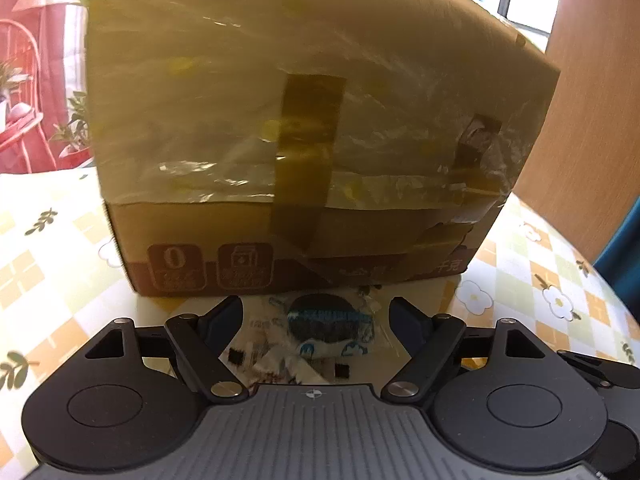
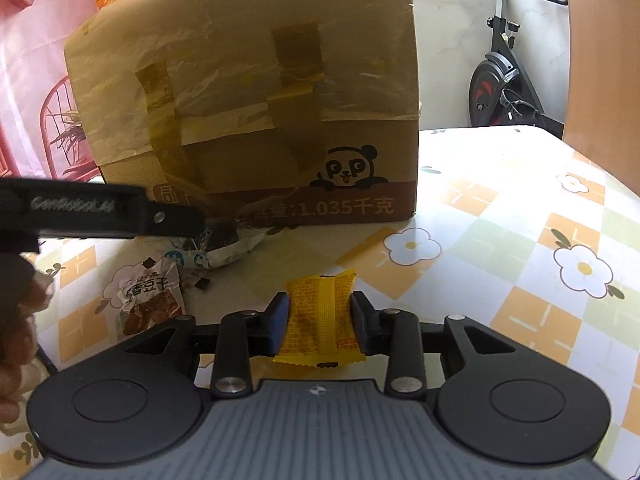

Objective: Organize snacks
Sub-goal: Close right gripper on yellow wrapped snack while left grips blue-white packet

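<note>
Cardboard box top cut off

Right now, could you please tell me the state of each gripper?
Left gripper: open, jaws either side of a clear-wrapped dark cookie packet, not pressing it.
Right gripper: closed on the yellow snack packet.

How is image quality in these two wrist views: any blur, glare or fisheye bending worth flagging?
Left wrist view: the cardboard box is smeared and soft, its taped face bulging from fisheye bending; the cookie packet between the open left tool is blurred too. Right wrist view: sharper, the yellow packet in the right tool is crisp; sunlight washes out the tablecloth at right.
</note>
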`<action>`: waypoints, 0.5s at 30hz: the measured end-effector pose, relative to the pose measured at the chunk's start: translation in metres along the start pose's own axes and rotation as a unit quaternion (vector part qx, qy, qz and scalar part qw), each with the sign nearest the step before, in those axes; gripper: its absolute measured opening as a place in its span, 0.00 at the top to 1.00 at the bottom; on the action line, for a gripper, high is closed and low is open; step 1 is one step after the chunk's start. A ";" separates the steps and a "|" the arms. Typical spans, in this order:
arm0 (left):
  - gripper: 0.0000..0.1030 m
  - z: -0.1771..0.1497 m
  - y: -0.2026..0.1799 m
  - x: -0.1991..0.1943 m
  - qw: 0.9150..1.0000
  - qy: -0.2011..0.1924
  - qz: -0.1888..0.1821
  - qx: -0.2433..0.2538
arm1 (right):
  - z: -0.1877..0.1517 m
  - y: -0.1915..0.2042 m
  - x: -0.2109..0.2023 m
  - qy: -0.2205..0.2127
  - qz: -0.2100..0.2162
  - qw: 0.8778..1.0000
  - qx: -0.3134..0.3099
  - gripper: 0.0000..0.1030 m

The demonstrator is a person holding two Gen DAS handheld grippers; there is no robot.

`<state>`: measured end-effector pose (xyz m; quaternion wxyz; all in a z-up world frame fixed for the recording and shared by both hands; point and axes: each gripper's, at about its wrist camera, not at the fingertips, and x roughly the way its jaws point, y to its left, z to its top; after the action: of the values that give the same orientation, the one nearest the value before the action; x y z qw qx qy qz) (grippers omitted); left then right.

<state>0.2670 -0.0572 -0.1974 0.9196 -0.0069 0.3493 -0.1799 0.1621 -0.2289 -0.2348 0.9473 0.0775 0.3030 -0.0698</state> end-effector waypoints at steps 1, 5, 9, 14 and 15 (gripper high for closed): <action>0.20 0.001 -0.002 0.004 1.000 0.003 0.002 0.003 | 0.000 0.000 0.000 0.000 0.000 1.000 0.000 0.65; 0.21 -0.001 -0.007 0.017 1.000 0.016 0.003 0.011 | 0.000 0.000 0.001 0.000 -0.001 1.000 -0.002 0.65; 0.28 -0.005 -0.004 0.024 1.000 0.023 -0.003 0.000 | 0.000 0.000 0.001 0.000 -0.002 1.000 -0.003 0.65; 0.43 -0.010 0.001 0.015 1.000 0.013 -0.015 -0.005 | 0.000 0.000 0.001 0.001 -0.001 1.000 -0.002 0.65; 0.44 -0.011 0.000 0.013 1.000 0.010 -0.010 0.001 | 0.000 0.000 0.001 0.000 -0.001 1.000 -0.003 0.65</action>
<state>0.2687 -0.0604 -0.2134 0.9143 -0.0077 0.3579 -0.1892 0.1631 -0.2290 -0.2350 0.9473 0.0746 0.3036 -0.0700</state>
